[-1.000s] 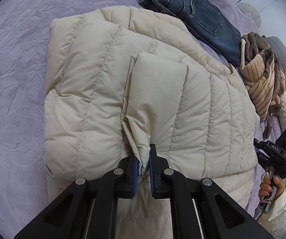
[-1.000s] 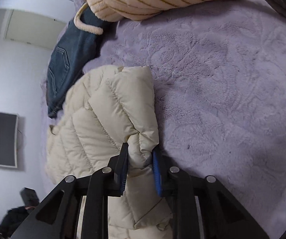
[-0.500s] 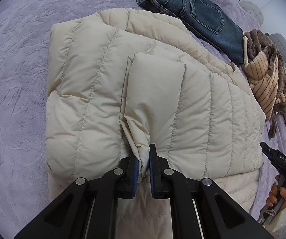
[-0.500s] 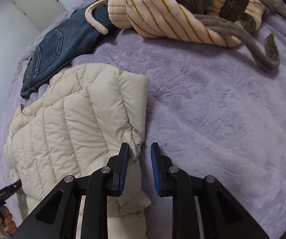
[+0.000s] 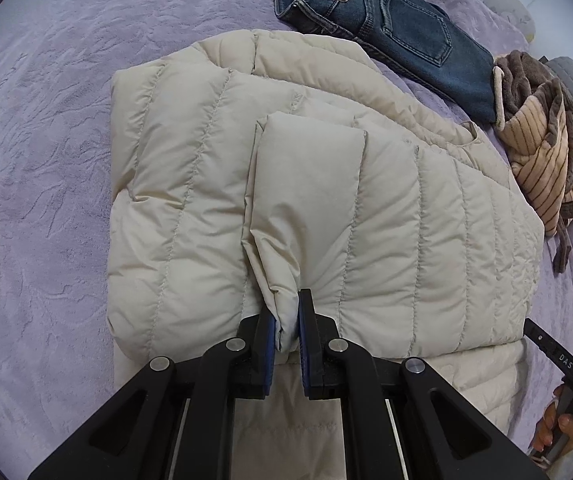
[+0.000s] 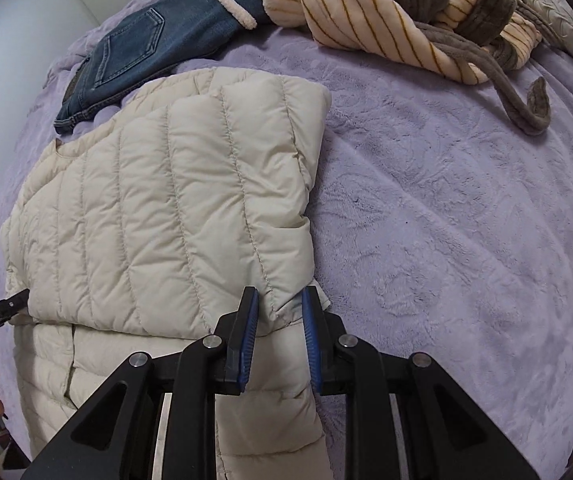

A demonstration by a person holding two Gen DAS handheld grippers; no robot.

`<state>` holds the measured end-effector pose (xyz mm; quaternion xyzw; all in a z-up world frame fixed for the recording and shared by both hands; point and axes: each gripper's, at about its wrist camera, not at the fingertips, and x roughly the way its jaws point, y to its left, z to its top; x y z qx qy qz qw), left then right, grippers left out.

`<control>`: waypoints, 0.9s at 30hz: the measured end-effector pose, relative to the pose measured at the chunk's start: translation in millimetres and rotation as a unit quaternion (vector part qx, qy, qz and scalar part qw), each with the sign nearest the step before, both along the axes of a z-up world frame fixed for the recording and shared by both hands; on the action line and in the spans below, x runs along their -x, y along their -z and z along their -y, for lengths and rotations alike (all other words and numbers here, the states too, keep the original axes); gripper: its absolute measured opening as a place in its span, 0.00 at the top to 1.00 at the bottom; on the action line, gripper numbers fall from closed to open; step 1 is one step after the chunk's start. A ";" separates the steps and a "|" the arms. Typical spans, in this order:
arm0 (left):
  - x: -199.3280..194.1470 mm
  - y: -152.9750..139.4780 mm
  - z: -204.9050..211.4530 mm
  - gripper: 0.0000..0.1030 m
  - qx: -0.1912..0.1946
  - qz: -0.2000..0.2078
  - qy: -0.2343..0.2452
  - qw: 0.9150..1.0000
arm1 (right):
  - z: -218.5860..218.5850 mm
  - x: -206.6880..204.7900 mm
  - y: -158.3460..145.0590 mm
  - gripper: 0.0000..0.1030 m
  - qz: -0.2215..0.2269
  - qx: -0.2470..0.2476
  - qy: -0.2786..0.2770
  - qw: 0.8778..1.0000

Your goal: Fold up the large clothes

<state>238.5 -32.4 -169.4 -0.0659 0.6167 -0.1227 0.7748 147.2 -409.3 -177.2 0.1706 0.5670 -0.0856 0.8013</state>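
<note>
A: Quick one. Where's the jacket (image 5: 214,208)?

B: Cream puffer, flat on the purple bedspread (image 5: 38,160), top half folded down over the bottom. Jeans (image 5: 386,24) and a striped robe (image 6: 386,12) lie beyond it, robe well apart, jeans touching the far edge.

A: Left gripper (image 5: 286,320)?

B: Pressed together on the cuff of the sleeve (image 5: 306,200) that's lying on top of the folded body. Low, pointing forward across the jacket, nearly level with the fabric.

A: Right gripper (image 6: 276,320)?

B: Spread. Corner of the folded layer sits between the jaws but nothing's pinched. Angled down at the near right edge, hand on its handle visible in the left view.

A: So the step?

B: Looks like setting the fold. I'd lay the sleeve straight along the quilting, let the cuff go only once it's flat, then press out the puff. Down fill springs back, so releasing early risks the flap lifting. Right one should re-grip deeper than the corner if another fold follows.
</note>
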 end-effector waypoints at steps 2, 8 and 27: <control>-0.1 -4.2 -2.8 0.89 -0.005 -0.004 -0.005 1.000 | 0.6 -0.9 1.6 0.77 -0.005 0.005 -0.001 1.000; 6.1 -9.6 -10.4 0.89 -0.050 -0.001 0.005 0.999 | -2.2 -3.3 2.9 0.77 -0.017 0.017 -0.010 1.000; 44.0 -51.7 -27.7 0.89 -0.086 0.012 -0.014 0.996 | -14.0 14.8 -40.2 0.74 -0.024 -0.032 -0.007 0.999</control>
